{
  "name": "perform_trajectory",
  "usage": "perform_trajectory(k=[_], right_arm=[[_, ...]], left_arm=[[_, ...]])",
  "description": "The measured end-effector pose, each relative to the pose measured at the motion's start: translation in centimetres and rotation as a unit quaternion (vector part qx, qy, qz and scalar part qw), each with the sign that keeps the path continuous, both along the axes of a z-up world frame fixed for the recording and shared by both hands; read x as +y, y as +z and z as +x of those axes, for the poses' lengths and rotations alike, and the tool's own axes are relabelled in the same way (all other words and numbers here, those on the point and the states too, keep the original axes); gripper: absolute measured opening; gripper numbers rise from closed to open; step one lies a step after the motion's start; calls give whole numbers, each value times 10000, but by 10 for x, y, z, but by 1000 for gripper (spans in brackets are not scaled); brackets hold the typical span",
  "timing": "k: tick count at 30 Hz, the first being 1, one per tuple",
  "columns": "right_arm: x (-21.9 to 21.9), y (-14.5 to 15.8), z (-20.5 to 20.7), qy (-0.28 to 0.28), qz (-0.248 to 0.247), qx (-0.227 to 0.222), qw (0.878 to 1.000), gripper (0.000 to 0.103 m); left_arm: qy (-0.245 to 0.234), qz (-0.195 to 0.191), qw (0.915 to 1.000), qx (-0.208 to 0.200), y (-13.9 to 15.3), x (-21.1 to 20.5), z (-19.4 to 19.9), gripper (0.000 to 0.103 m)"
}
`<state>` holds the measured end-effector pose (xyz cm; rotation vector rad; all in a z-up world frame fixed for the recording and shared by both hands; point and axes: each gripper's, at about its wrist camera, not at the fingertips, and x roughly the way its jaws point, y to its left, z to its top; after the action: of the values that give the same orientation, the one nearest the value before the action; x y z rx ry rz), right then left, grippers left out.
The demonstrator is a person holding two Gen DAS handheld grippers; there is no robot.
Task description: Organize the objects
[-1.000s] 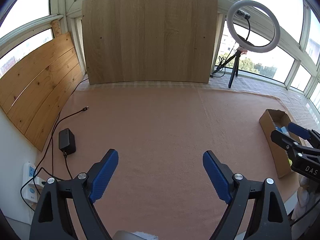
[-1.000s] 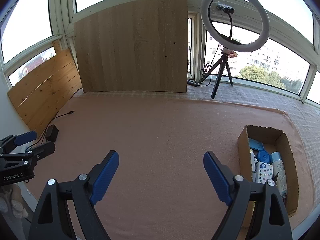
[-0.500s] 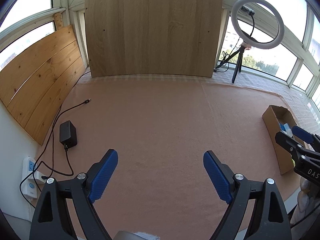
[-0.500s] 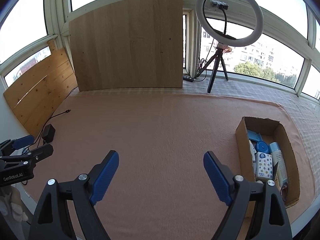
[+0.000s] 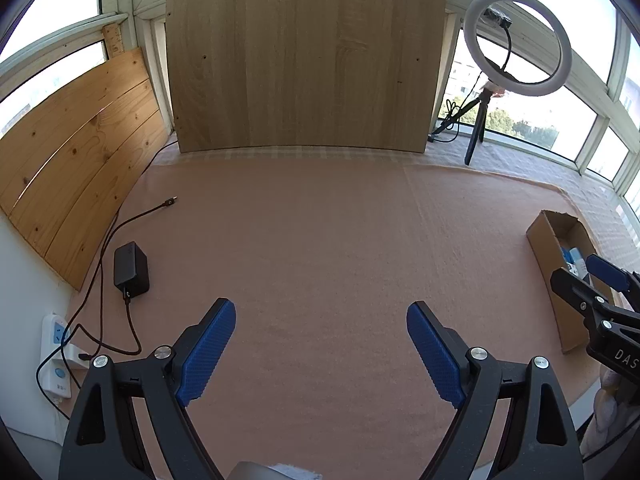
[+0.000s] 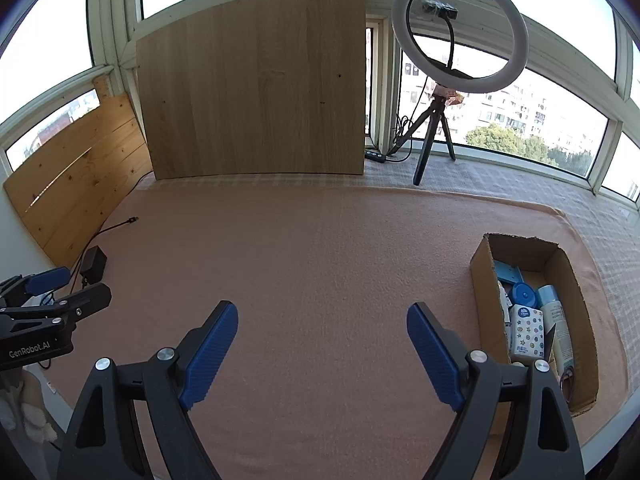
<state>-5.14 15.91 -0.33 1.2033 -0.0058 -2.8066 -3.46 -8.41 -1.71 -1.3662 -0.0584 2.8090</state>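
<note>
A cardboard box (image 6: 486,280) stands at the right on the pink blanket (image 6: 320,260). Inside lie a star-patterned tissue pack (image 6: 528,334), a blue-lidded jar (image 6: 524,294), a pale blue bottle (image 6: 558,324) and other small items. My right gripper (image 6: 322,320) hangs open over bare blanket to the left of the box, nothing between its blue pads. My left gripper (image 5: 320,316) is open too, over the blanket's middle, and it shows at the left edge of the right wrist view (image 6: 48,288). The same box (image 5: 554,280) sits at the right of the left wrist view, partly behind the right gripper (image 5: 600,292).
A black power adapter (image 5: 131,268) with its cable and a white power strip (image 5: 58,356) lie at the left. Wooden panels (image 5: 304,60) lean against the windows behind. A ring light on a tripod (image 6: 456,40) stands at the back right.
Both views have shifted slightly, with the back panel and ring light sitting a little differently in frame. Both grippers stay open and empty; nothing on the blanket has moved.
</note>
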Motion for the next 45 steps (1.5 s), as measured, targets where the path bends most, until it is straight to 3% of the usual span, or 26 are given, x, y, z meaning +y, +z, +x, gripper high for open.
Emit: perform_trajectory(k=[45], right_arm=[[5, -1, 0, -75, -28, -19, 10000, 84]], left_arm=[[-26, 9, 10000, -3, 0, 1, -4, 90]])
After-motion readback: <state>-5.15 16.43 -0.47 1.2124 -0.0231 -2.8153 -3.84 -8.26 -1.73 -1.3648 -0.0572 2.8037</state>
